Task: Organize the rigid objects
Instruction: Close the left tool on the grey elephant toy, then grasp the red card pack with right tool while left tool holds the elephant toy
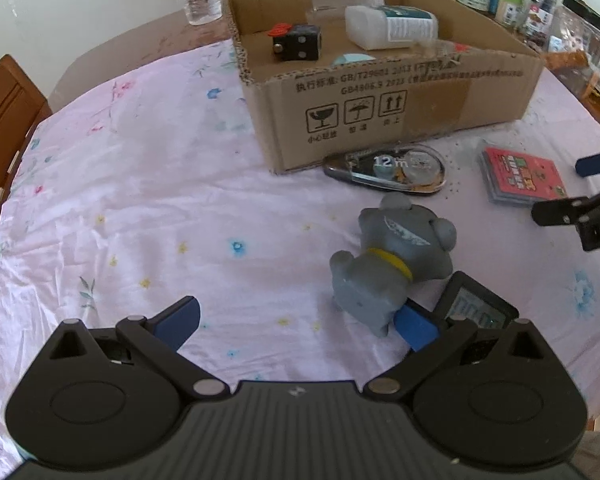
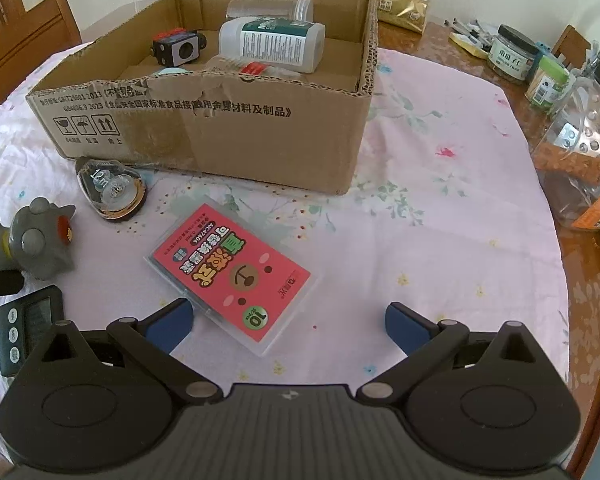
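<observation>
- Left gripper (image 1: 298,326) low over a pink floral tablecloth (image 1: 140,200), tongs spread wide and holding nothing; right blue pad (image 1: 414,326) against the base of a grey toy figure (image 1: 392,264) lying on its side.
- Small black digital timer (image 1: 476,304) just beside the figure, near that same pad.
- Right gripper (image 2: 290,324) with tongs apart, empty, hovering at the near edge of a red card pack in a clear case (image 2: 232,276), flat on the cloth.
- Clear correction-tape dispenser (image 2: 110,190) just in front of an open cardboard box (image 2: 228,132).
- Inside the box: white bottle (image 2: 272,42) on its side, black cube with red cap (image 2: 176,48).
</observation>
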`<action>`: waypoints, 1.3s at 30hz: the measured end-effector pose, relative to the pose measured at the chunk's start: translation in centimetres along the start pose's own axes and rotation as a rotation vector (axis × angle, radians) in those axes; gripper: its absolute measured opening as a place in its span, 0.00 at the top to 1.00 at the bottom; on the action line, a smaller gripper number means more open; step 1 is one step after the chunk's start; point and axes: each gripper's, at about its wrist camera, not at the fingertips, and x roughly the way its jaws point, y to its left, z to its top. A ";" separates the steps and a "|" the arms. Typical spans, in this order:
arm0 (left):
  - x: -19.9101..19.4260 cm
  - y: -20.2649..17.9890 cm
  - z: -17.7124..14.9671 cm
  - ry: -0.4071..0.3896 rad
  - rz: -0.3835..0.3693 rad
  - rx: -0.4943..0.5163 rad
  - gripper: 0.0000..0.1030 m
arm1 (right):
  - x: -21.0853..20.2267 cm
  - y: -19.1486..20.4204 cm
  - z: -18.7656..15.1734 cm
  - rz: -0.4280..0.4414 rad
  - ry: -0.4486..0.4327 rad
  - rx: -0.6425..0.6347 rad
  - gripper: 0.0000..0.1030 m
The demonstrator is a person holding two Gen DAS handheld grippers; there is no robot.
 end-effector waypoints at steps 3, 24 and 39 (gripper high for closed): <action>-0.2 0.7 0.1 -0.010 0.061 0.009 0.00 | -0.2 0.0 -0.3 0.000 -0.014 0.000 0.00; -1.2 -2.8 1.4 -0.063 -0.055 -0.054 0.01 | -0.5 -0.2 -0.8 0.001 -0.051 -0.003 0.00; -0.2 -1.7 1.8 -0.051 -0.031 -0.060 0.31 | -1.2 1.9 -1.2 0.028 0.009 -0.015 0.00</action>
